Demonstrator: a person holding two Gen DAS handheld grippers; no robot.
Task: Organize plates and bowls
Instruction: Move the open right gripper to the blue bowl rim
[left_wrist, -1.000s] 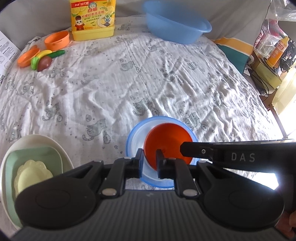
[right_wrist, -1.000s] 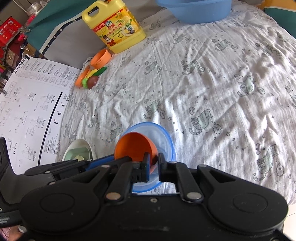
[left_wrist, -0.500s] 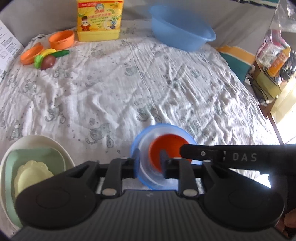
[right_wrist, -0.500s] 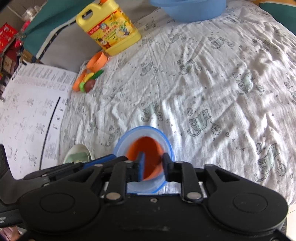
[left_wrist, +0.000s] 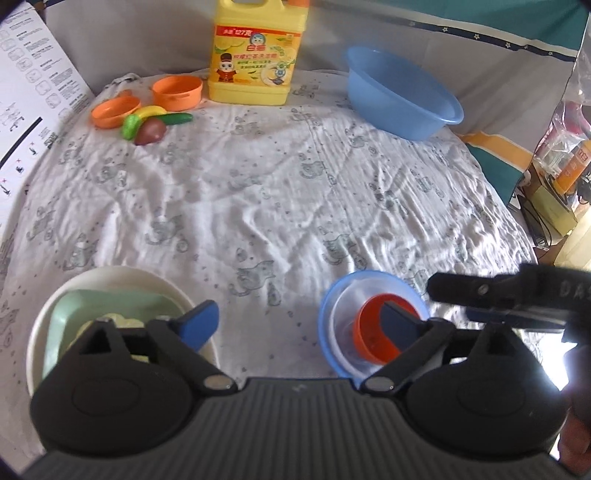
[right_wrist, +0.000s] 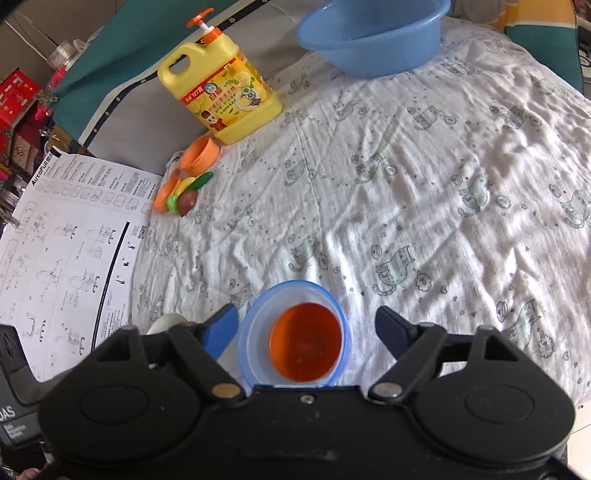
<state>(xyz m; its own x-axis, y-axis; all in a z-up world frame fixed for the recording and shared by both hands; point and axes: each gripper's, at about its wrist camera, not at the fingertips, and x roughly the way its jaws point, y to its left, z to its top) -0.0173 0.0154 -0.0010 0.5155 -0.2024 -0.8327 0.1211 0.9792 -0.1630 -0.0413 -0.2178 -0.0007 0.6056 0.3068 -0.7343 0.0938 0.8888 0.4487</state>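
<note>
A small orange bowl (right_wrist: 305, 342) sits nested inside a clear bowl with a blue rim (right_wrist: 258, 314) on the cat-print cloth. My right gripper (right_wrist: 306, 325) is open, its jaws wide on either side of the stack, holding nothing. In the left wrist view the same orange bowl (left_wrist: 369, 332) and blue-rimmed bowl (left_wrist: 332, 306) lie at the lower right. My left gripper (left_wrist: 299, 321) is open and empty. A white bowl (left_wrist: 122, 277) holding a green square plate (left_wrist: 74, 310) and a pale yellow plate (left_wrist: 110, 319) lies under its left jaw.
A yellow detergent jug (left_wrist: 255, 51), a blue basin (left_wrist: 402, 96), an orange toy pot (left_wrist: 177, 92) and toy vegetables (left_wrist: 151, 123) stand at the far side. A printed paper sheet (right_wrist: 66, 236) lies left. The table edge drops off at right.
Both grippers have opened wide and let go of the bowls. The orange bowl now rests in the blue-rimmed bowl. The left gripper has shifted left, toward the white bowl.
</note>
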